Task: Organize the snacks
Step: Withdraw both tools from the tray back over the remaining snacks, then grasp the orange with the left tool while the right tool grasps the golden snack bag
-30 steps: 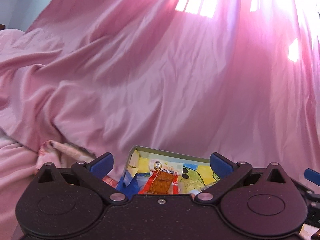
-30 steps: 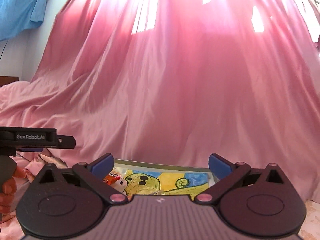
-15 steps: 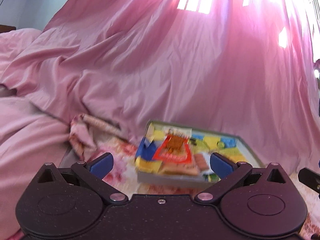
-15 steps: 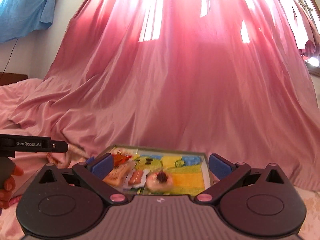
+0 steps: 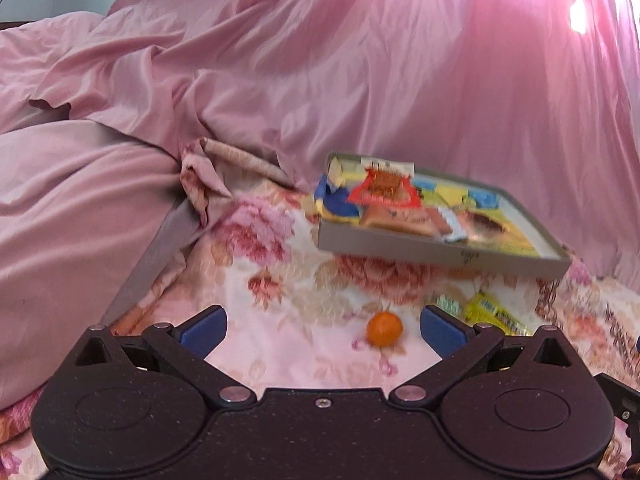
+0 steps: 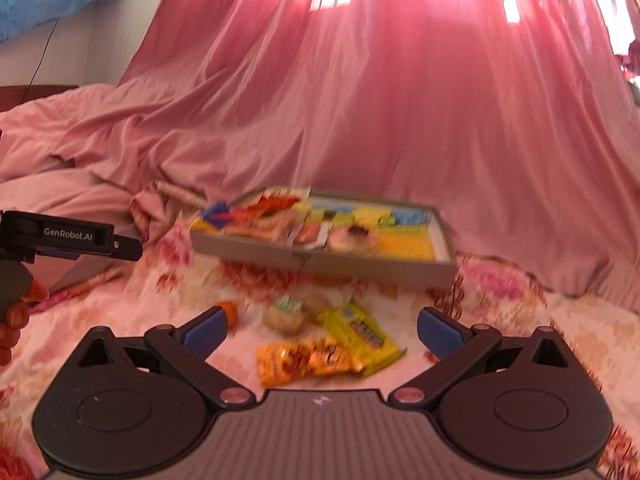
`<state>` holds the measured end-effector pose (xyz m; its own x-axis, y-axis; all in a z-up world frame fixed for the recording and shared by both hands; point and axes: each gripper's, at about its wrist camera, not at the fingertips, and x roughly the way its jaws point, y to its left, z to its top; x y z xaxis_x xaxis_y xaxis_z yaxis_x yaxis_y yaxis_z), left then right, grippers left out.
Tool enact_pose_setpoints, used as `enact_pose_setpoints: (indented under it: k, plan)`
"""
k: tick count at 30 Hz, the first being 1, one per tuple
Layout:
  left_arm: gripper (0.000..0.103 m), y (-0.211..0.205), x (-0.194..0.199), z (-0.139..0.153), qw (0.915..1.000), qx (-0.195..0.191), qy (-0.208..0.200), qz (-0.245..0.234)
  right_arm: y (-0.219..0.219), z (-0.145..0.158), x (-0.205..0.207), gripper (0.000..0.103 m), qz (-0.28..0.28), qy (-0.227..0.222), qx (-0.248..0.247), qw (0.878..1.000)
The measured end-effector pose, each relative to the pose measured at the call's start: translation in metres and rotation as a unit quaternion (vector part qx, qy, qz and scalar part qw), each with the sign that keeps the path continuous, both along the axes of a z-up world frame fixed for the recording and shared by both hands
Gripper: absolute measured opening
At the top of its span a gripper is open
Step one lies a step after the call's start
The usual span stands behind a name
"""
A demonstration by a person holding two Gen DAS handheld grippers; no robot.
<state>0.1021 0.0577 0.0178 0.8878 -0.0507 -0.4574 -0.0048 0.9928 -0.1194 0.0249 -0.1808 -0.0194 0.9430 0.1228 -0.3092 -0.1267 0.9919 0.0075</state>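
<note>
While hovering empty over the bed with both sets of jaws spread wide, sitting nearest the right gripper: yellow packet, angling toward orange packet, short of tray.

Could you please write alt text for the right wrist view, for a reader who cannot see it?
The open right gripper points at loose snacks on a floral bedspread: an orange packet, a yellow packet, a round wrapped snack. Beyond sits a shallow tray of snacks before pink drapery. The left gripper enters at left.
</note>
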Motion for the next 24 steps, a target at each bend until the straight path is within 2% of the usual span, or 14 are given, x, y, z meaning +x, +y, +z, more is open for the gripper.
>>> enact_pose_setpoints:
  k: [7,12,16,24]
  plan:
    - [0.102,-0.007,0.000,-0.023,0.9987,0.032,0.037,-0.011,0.007,-0.018,0.001,0.103,-0.001,0.048,0.009,0.999]
    - [0.102,-0.013,0.004,-0.037,0.9954,0.050,0.073,-0.037,0.008,-0.033,0.009,0.103,-0.007,0.094,0.010,0.995]
    - [0.102,-0.018,0.006,-0.044,0.9935,0.062,0.081,-0.051,0.009,-0.043,0.015,0.103,-0.009,0.126,0.011,0.992]
    - [0.102,-0.022,0.014,-0.050,0.9927,0.070,0.080,-0.058,0.011,-0.053,0.025,0.103,-0.011,0.152,0.015,0.988]
